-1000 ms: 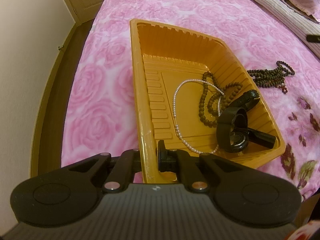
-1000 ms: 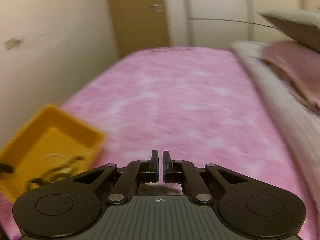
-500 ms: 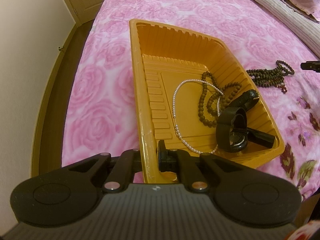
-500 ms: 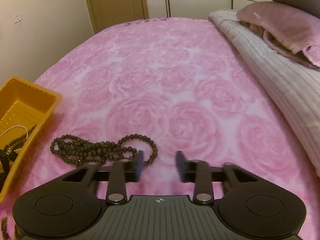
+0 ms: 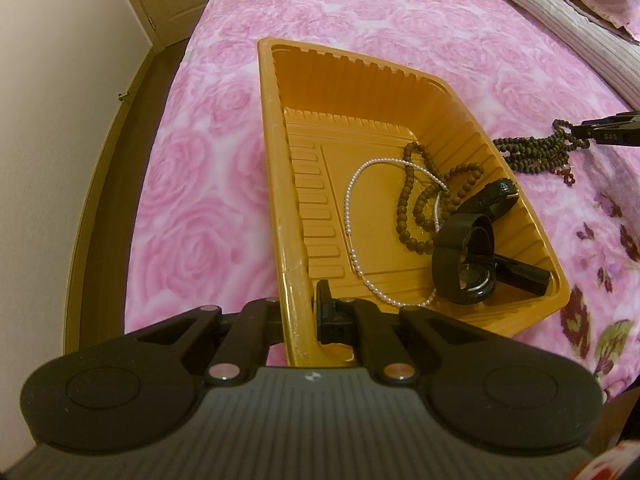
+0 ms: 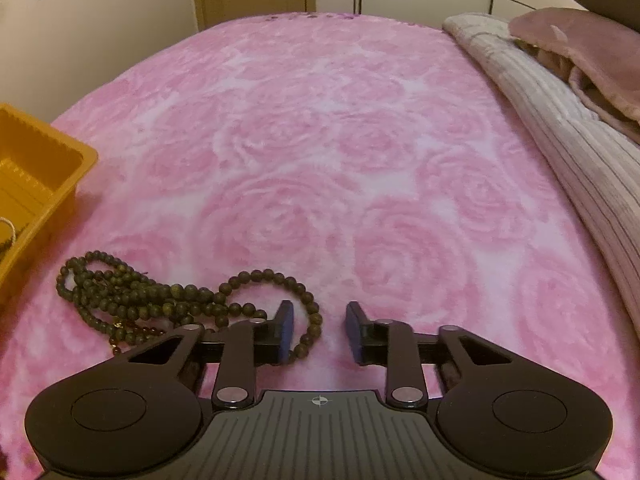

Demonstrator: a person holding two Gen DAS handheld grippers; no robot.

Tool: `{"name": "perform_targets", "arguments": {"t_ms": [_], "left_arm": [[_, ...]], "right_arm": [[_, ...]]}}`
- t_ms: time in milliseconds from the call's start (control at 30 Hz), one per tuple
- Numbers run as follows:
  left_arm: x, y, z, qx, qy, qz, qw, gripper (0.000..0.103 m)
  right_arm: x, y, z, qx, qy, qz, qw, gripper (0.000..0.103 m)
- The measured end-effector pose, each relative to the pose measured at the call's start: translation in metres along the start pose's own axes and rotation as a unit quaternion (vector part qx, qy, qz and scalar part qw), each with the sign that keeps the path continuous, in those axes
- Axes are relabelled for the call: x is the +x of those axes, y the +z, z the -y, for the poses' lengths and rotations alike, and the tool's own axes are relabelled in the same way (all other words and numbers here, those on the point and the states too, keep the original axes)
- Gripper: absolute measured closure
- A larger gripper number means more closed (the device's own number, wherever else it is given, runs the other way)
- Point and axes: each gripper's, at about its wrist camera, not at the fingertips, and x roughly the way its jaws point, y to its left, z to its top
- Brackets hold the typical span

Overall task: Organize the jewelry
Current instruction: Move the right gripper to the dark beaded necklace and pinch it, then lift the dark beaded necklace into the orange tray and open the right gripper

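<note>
While the left gripper (image 5: 298,312) clamps the near left rim of the orange tray (image 5: 276,168), one finger outside the wall and one inside, the right gripper (image 6: 319,330) sits low over the pink blanket (image 6: 340,152) to the tray's right. Its jaws stand partly apart and have just been closing. A loop of the dark bead string (image 6: 168,300) lies on the blanket between them, close against the left finger (image 6: 285,330); the right finger is clear of the beads, so nothing is gripped. The rest of the string is bunched to the left of the gripper, near the tray's right wall but apart from it.

Tray contents, in the left wrist view:
- a pearl necklace (image 5: 352,232), looped across the floor;
- a brown bead necklace (image 5: 416,208), overlapping the pearls at the right;
- a black watch (image 5: 468,260), in the near right corner, strap curled.

In the same view, the right gripper tip shows at the far right edge, at the end of the dark bead string. A striped cover (image 6: 560,148) and a pillow (image 6: 580,52) lie along the blanket's right side.
</note>
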Motion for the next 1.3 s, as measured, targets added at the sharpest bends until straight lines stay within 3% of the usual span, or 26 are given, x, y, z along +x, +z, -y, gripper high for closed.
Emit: {"name": "perform_targets", "arguments": {"t_ms": [167,367,733,1033,1300], "left_arm": [[0.000,0.000,0.000,0.000,0.000,-0.001,1.0000,0.099],[0.000,0.000,0.000,-0.002,-0.001,-0.001,1.0000,0.099],[0.001,0.000,0.000,-0.002,-0.001,0.000,1.0000,0.099],[0.000,0.001,0.000,-0.001,-0.001,0.002,1.0000,0.099],[0.000,0.001,0.000,0.000,-0.001,0.002,1.0000,0.099]], "right_arm": [[0.006,-0.002,-0.004,-0.011,-0.009,-0.004,1.000,0.096],[-0.017,-0.007,-0.011,-0.032,-0.024,0.018,0.999,0.096],[-0.103,-0.002,-0.033,-0.094,-0.033,0.112,0.989,0.096],[-0.141,0.010,-0.065,-0.135,0.005,0.146,0.980,0.096],[-0.147,0.028,-0.114,-0.162,0.085,0.156,0.971,0.096]]}}
